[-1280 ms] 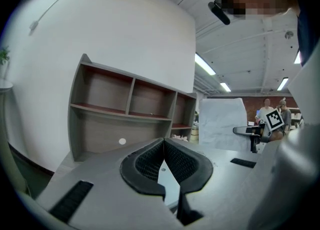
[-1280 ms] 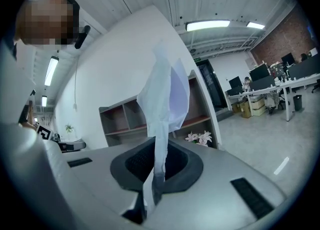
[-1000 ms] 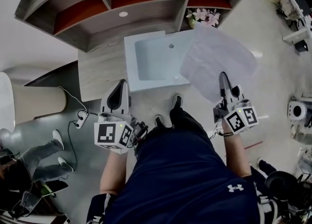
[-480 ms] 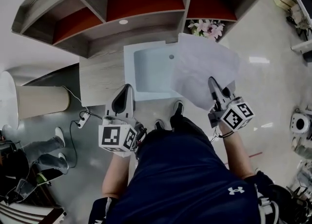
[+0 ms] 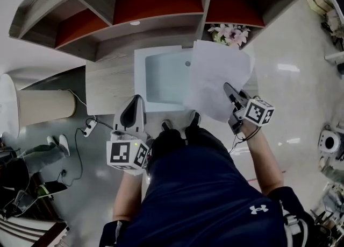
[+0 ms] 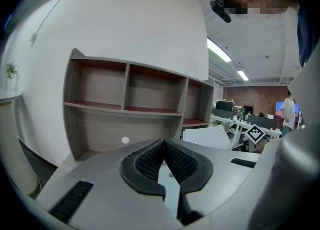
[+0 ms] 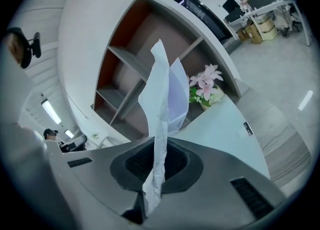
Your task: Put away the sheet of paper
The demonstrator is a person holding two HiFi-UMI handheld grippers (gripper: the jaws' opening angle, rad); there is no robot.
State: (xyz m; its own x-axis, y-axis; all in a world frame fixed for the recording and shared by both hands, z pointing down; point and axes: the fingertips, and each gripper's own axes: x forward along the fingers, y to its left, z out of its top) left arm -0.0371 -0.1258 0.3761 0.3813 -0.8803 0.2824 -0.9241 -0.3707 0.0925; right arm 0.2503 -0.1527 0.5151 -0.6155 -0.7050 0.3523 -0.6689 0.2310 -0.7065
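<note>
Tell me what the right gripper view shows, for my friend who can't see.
The right gripper pinches a white sheet of paper between its jaws, and the sheet stands up edge-on in the middle. Behind it are a wooden shelf unit, pink flowers and a pale tray.

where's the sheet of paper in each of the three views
Head view: the sheet of paper is right of centre, over the right edge of the pale tray, pinched by the right gripper.
Left gripper view: a white shape right of centre, low against the shelves.
Right gripper view: dead centre, rising from between the shut jaws.
Shared landmark: the wooden shelf unit.
</note>
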